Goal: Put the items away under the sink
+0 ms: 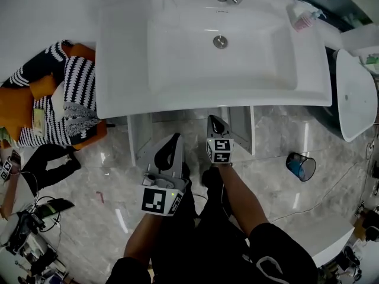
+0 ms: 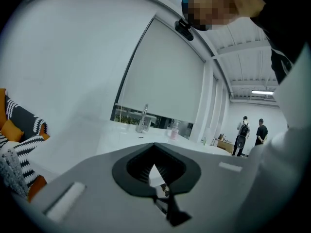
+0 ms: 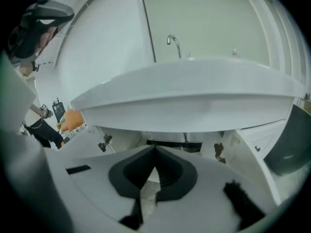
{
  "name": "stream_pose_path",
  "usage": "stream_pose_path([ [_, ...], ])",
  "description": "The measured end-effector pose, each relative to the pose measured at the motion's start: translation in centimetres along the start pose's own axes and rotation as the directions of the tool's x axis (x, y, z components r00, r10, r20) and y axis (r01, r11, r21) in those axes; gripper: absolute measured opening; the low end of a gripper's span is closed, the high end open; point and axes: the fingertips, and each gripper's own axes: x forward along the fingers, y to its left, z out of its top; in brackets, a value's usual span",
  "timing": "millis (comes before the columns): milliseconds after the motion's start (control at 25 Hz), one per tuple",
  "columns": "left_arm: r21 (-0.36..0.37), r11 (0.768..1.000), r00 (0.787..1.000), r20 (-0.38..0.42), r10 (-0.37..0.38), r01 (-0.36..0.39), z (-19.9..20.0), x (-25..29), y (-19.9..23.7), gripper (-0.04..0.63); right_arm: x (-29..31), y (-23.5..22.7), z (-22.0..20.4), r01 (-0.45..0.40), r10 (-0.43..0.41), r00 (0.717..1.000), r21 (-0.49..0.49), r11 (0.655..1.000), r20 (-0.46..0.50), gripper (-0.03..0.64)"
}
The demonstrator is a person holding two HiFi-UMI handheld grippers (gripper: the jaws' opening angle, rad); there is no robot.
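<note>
The left gripper [image 1: 174, 139] and right gripper [image 1: 213, 120] are clenched, empty. The clear pink bottle [image 1: 304, 19] stands upright on the far-right corner of the white sink [image 1: 124, 70], well apart.

White sink [image 1: 118, 70]; black-white striped throw [image 1: 77, 81]; orange seat [image 1: 15, 102]; blue bin [image 1: 300, 166]; grey marbled floor [image 1: 284, 188].

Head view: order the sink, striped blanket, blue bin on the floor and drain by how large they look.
1. sink
2. striped blanket
3. blue bin
4. drain
The bin stands lower, farther from the camera, so it likely looks smaller than it is.
</note>
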Motion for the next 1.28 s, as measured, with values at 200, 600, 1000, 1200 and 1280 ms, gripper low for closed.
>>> stream_pose_path([
  [200, -0.010, 1.000, 1.000, 0.013, -0.014, 0.014, 3.9, -2.4, -2.4, 0.006, -4.9, 0.8, 3.3, 0.000, 0.000, 1.000, 0.023, 1.000, -0.020, 0.015],
  [600, 0.000, 0.999, 0.999, 0.026, -0.036, 0.036, 8.4, -8.4, -5.8, 0.006, -14.0, 3.6, 10.0, -0.038, 0.038, 0.999, 0.056, 0.998, 0.005, 0.015],
  [1000, 0.017, 0.997, 0.994, 0.076, -0.073, 0.072, 10.6, -12.6, -9.1, 0.006, -22.8, 5.8, 15.1, -0.055, 0.049, 0.993, 0.058, 0.997, 0.110, 0.015],
  [1200, 0.030, 0.994, 0.990, 0.091, -0.104, 0.102, 11.1, -13.7, -10.5, 0.006, -27.5, 7.0, 18.5, -0.057, 0.053, 0.976, 0.012, 0.998, 0.212, 0.015],
  [1280, 0.035, 0.994, 0.989, 0.094, -0.110, 0.107, 11.2, -13.7, -10.6, 0.006, -29.3, 7.4, 19.9, -0.042, 0.046, 0.965, -0.020, 0.999, 0.259, 0.015],
])
